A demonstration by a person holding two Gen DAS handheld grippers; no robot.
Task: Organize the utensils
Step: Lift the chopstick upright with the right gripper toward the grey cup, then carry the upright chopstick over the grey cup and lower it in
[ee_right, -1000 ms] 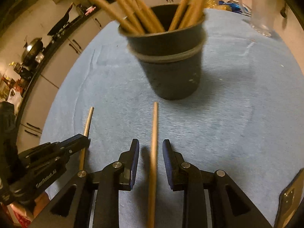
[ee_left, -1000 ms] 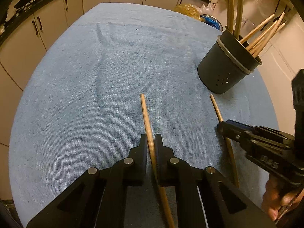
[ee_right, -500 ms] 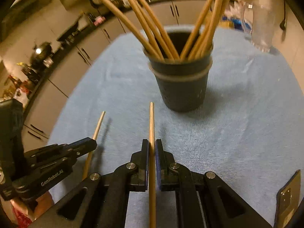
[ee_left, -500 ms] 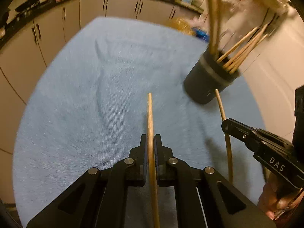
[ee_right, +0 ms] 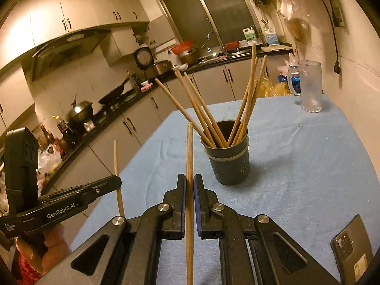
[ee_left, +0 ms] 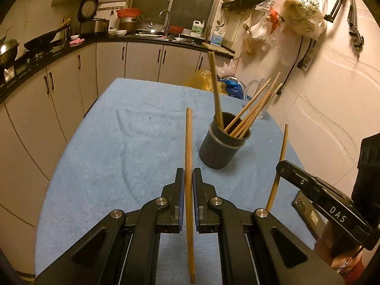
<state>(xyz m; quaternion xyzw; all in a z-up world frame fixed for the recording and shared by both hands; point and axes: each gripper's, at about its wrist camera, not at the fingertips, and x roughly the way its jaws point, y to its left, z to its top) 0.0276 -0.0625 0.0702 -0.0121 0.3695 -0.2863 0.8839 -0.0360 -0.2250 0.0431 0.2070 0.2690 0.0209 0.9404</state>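
Counter [ee_left: 99,166] covered in blue terry cloth, slightly rumpled; a dark phone [ee_right: 351,249] lies at its near right edge. Dim kitchen beyond.

Left tool [ee_left: 188,178]: jaws closed on a wooden chopstick [ee_left: 188,147], held clear of the cloth, shaft pointing away. Right tool [ee_right: 189,185]: jaws likewise clamped on a second chopstick [ee_right: 189,152], round, smooth, pale wood.

Further out, a dark cylindrical holder [ee_right: 229,163] with a perforated lower wall stands upright on the cloth, several chopsticks fanned inside. Far right, a frosted plastic mug [ee_right: 310,87]. Beyond the counter, cream cabinets [ee_left: 142,59] under a black worktop carrying pans.
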